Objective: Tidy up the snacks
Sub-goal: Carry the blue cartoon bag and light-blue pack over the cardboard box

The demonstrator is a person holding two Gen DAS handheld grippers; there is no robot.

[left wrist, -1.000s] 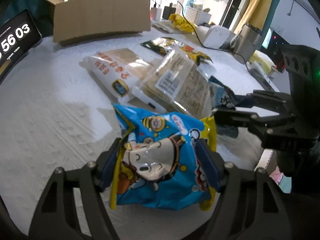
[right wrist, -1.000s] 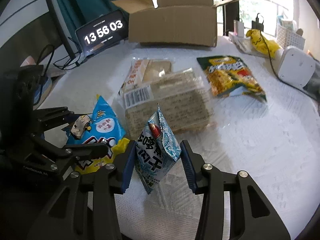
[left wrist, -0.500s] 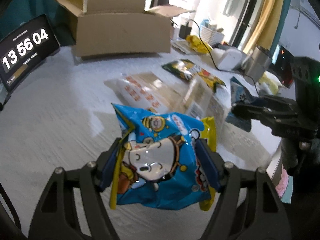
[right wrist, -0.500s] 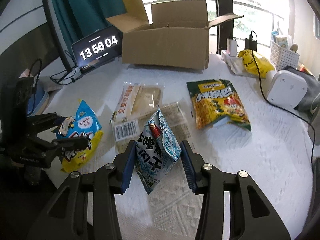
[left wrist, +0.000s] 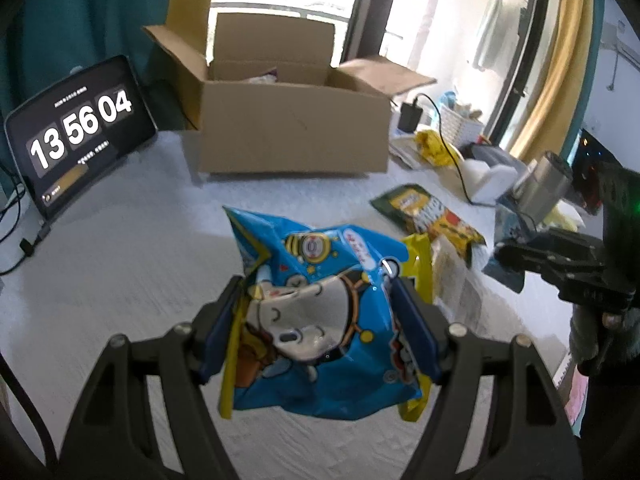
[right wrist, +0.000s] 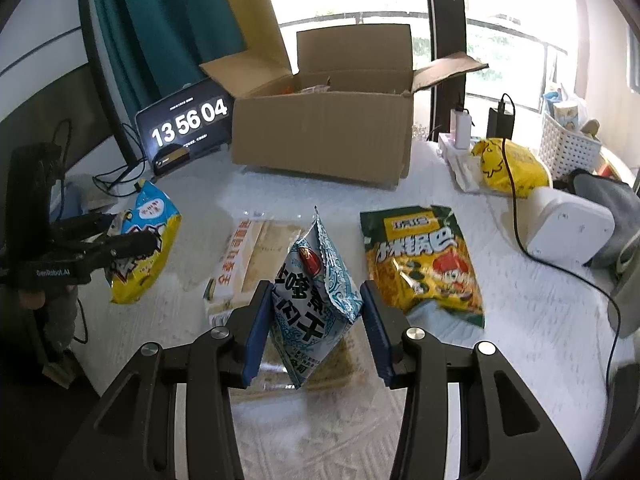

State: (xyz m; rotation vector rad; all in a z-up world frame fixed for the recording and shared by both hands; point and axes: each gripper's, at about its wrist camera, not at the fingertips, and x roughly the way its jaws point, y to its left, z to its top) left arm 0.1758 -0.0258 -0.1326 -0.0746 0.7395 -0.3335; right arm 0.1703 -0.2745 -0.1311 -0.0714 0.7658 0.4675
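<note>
On the table (right wrist: 520, 340), 5 snack bags, 1 cardboard box (right wrist: 324, 136), 1 clock tablet (right wrist: 186, 124)

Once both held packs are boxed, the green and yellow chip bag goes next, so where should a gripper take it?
The green and yellow chip bag lies flat and puffy on the white table, dark top seam toward the cardboard box. Probably come from above and pinch across its long side edges near the middle; the flat seams offer less to hold.

My blue snack bag (left wrist: 320, 320) hides the table behind it. The cardboard box (right wrist: 324, 140) wall conceals most of its contents. The clear-wrapped cracker pack (right wrist: 248, 268) lies partly behind my pale pouch (right wrist: 312, 300).
</note>
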